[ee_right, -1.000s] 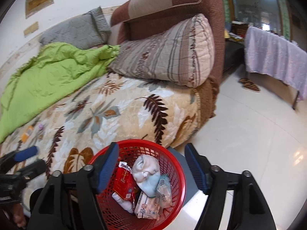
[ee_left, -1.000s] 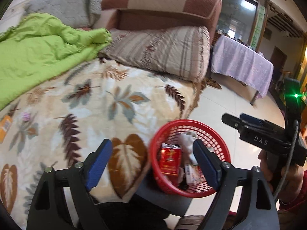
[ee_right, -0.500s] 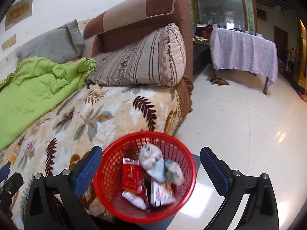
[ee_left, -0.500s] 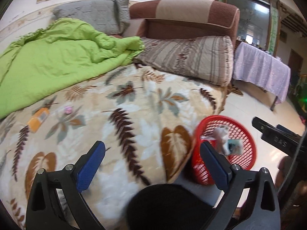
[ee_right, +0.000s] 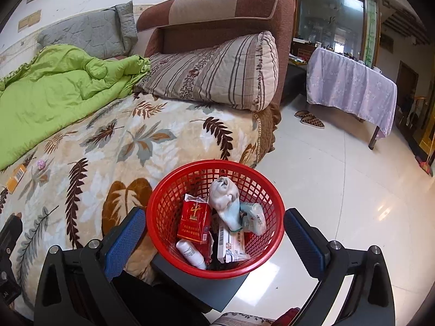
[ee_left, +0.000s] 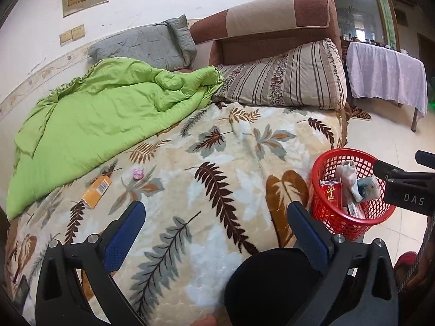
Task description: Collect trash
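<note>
Beside the bed, a red basket (ee_right: 214, 217) stands on a dark grey stool (ee_right: 195, 285), just off the edge of the leaf-print blanket (ee_left: 217, 168). It holds the trash gathered so far: a red pack (ee_right: 193, 224), a crumpled white and blue wad (ee_right: 224, 195), a small white bottle (ee_right: 190, 254), a white carton (ee_right: 231, 244) and a pale packet (ee_right: 252, 217).

Two pieces lie out on the blanket, well apart from the basket, near the hem of the green quilt (ee_left: 95, 125): an orange box (ee_left: 97, 191) with a barcode, and just beside it a small pink wad (ee_left: 138, 174).

In its own view the left gripper (ee_left: 214, 233) hangs over the blanket, its jaws opening toward full spread with nothing between them; the orange box lies beyond its left finger. The right gripper (ee_right: 214, 240) hangs over the basket, released and wide, its blue pads (ee_right: 123, 240) to either side of the rim, clear of it, and nothing is held. From the left view, the right gripper's black body crosses in front of the basket at the right edge.

Farther back, a striped pillow (ee_right: 217, 73) leans on the brown headboard (ee_right: 217, 13), a grey pillow (ee_left: 144, 46) lies against the wall, and slippers (ee_right: 310, 118) sit on the tiled floor (ee_right: 339, 190) by a cloth-covered table (ee_right: 350, 87).
</note>
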### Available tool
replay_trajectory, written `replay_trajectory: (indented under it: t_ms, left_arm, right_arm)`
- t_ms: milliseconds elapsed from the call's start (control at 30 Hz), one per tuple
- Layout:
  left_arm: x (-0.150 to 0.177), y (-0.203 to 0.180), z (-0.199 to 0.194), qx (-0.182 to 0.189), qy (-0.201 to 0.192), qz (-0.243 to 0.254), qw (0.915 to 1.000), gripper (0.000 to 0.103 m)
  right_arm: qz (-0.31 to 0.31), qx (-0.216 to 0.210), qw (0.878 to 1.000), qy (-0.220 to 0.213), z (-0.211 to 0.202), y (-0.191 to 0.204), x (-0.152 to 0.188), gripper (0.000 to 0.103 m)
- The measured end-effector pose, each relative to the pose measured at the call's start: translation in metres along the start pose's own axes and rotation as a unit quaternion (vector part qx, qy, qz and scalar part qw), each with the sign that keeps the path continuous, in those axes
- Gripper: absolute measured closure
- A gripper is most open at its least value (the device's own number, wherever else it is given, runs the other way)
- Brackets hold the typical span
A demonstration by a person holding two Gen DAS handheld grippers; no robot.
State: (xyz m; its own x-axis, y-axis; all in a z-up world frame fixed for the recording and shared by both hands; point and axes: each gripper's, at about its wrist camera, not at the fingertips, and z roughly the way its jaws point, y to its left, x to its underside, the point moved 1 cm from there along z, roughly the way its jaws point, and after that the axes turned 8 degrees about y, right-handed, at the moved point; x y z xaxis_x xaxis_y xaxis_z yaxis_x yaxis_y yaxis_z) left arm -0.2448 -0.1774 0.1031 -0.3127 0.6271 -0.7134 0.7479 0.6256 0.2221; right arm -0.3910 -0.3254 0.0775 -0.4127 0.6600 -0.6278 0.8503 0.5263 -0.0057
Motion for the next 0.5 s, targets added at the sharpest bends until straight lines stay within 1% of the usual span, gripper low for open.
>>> replay_trajectory:
  t_ms: [67, 133, 200, 233, 300, 367, 500]
  left_arm:
    - [0.0009, -0.0002, 0.0006, 0.004, 0.000, -0.006, 1.0000, 0.000]
    - [0.0013, 0.0020, 0.0013, 0.021, 0.002, -0.016, 0.9997, 0.000]
    - [0.0010, 0.0042, 0.0009, 0.029, 0.000, -0.025, 0.9992, 0.000]
    - [0.0010, 0.0043, 0.0008, 0.028, -0.001, -0.028, 0.9992, 0.000]
    - [0.0000, 0.0040, 0.0010, 0.013, 0.002, -0.032, 0.9994, 0.000]
    - [-0.0005, 0.0019, 0.0022, 0.002, 0.011, -0.025, 0.9996, 0.000]
    - [0.0010, -0.0019, 0.0026, -0.014, 0.011, -0.014, 0.9997, 0.000]
  right_arm:
    - [-0.001, 0.000, 1.000, 0.001, 0.0001, 0.0009, -0.0003, 0.000]
    - [-0.002, -0.001, 1.000, 0.003, 0.0020, 0.0012, -0.0004, 0.000]
    - [-0.002, -0.002, 1.000, 0.007, 0.0039, 0.0012, -0.0003, 0.000]
    - [-0.002, -0.004, 1.000, 0.008, 0.0044, 0.0009, -0.0002, 0.000]
    - [-0.002, -0.006, 1.000, 0.008, 0.0055, 0.0004, -0.0004, 0.000]
    - [-0.002, -0.007, 1.000, 0.009, 0.0059, 0.0003, -0.0001, 0.000]
    - [-0.003, -0.011, 1.000, 0.011, 0.0080, 0.0005, -0.0008, 0.000]
